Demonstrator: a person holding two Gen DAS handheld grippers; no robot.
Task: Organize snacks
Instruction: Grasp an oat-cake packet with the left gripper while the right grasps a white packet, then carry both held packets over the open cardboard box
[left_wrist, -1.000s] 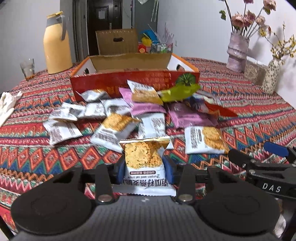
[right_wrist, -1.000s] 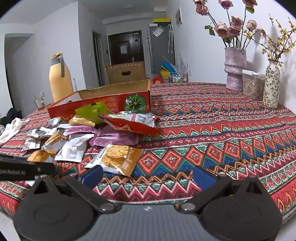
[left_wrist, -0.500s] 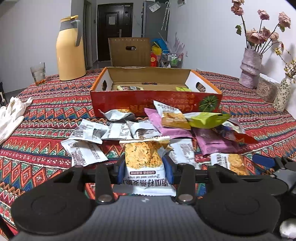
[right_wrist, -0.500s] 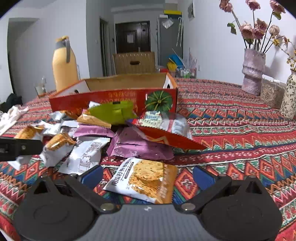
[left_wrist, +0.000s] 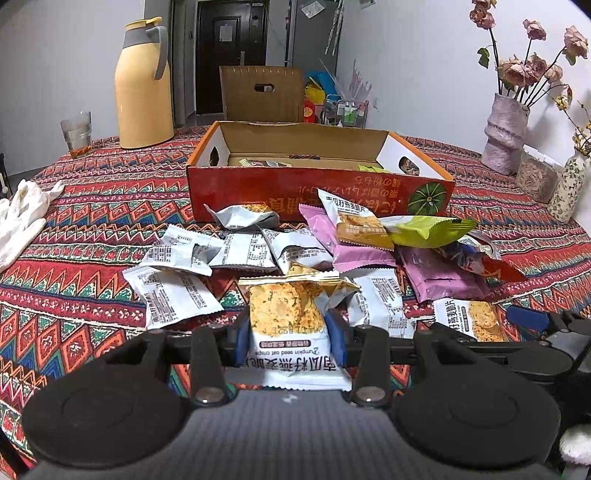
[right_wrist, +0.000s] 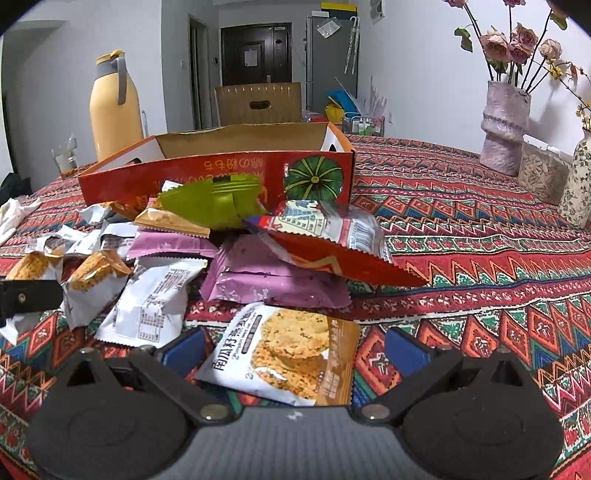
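Blue-padded left gripper (left_wrist: 291, 338) is clenching a white-and-orange oat-crisp packet (left_wrist: 291, 325); right gripper (right_wrist: 295, 349), released, is straddling another packet (right_wrist: 291, 354) at six o'clock.

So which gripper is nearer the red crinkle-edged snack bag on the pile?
Right. The right gripper sits just short of the red bag, while the left gripper is across the pile.

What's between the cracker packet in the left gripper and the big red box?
In the left wrist view, a heap of loose snack packets covers the tablecloth between the held cracker packet and the red box.
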